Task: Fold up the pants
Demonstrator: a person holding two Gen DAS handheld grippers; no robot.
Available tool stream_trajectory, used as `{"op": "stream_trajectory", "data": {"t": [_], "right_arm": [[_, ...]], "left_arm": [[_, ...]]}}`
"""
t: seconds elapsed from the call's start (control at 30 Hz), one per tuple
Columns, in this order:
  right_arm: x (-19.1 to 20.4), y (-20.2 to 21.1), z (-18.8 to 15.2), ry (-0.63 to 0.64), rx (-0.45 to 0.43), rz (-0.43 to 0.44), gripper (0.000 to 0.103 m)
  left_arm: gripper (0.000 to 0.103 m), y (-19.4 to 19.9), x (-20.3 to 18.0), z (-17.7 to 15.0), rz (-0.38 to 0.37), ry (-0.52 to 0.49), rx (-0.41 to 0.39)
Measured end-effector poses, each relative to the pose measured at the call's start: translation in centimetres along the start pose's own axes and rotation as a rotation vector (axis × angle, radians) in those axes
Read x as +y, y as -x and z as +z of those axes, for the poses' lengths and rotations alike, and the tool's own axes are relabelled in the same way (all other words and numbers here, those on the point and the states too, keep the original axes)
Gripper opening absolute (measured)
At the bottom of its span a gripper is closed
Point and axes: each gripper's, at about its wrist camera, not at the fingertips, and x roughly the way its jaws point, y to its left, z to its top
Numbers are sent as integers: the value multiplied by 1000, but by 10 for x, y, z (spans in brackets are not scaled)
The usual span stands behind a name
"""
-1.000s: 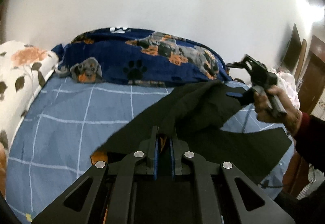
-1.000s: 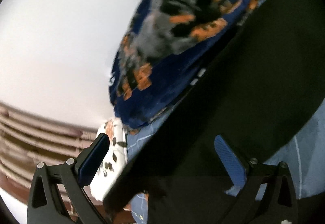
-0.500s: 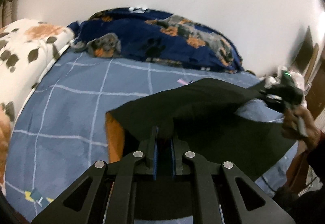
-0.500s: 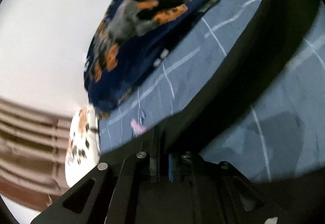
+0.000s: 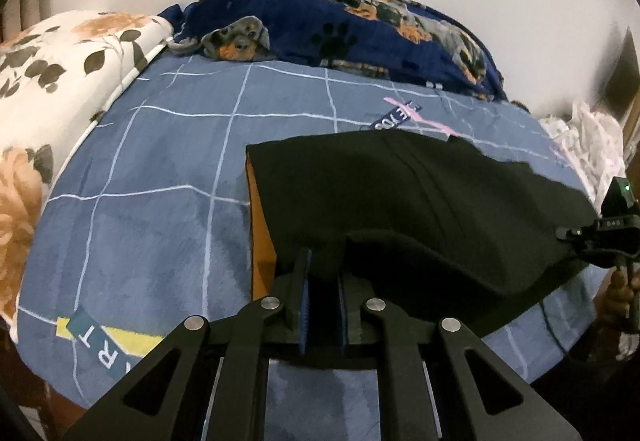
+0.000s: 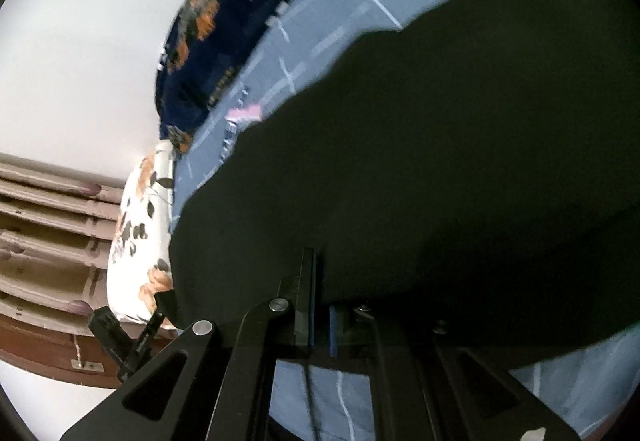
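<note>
The black pants point(image 5: 400, 201) lie folded on the blue bed point(image 5: 152, 169), toward 3 o'clock. The left tongs point(image 5: 322, 295) pinch their near edge at 6 o'clock; the right tongs point(image 6: 322, 305) clamp the opposite edge.

Pants point(image 5: 400, 201) on bed point(image 5: 160, 169); blanket point(image 5: 340, 29) behind (pillow point(image 5: 60, 73) left).
</note>
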Motion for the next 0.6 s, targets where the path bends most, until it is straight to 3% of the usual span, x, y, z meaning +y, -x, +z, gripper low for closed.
{"op": "stream_trajectory", "data": {"t": [0.17,0.3,0.33,0.37,0.4,0.53,0.6], "right_arm": [[-8,-12,-19,-19,44,-14,6],[-6,-15,-25,-12,49,-13,6],[-5,-15,-25,-8,48,-14,6],[-6,-16,-24,-12,48,-13,6],[-7,-17,-24,-18,47,-10,5],[-7,-17,-25,-21,42,-4,5],[-8,-18,-26,-25,42,1,5]], "left_arm": [[16,-1,5,-10,59,-20,16],[26,4,11,-15,109,-12,18],[32,6,14,-16,133,-5,23],[50,9,18,-17,168,6,25],[62,13,21,-18,196,17,19],[63,42,40,-15,276,108,-54],[63,60,34,-6,267,116,-117]]}}
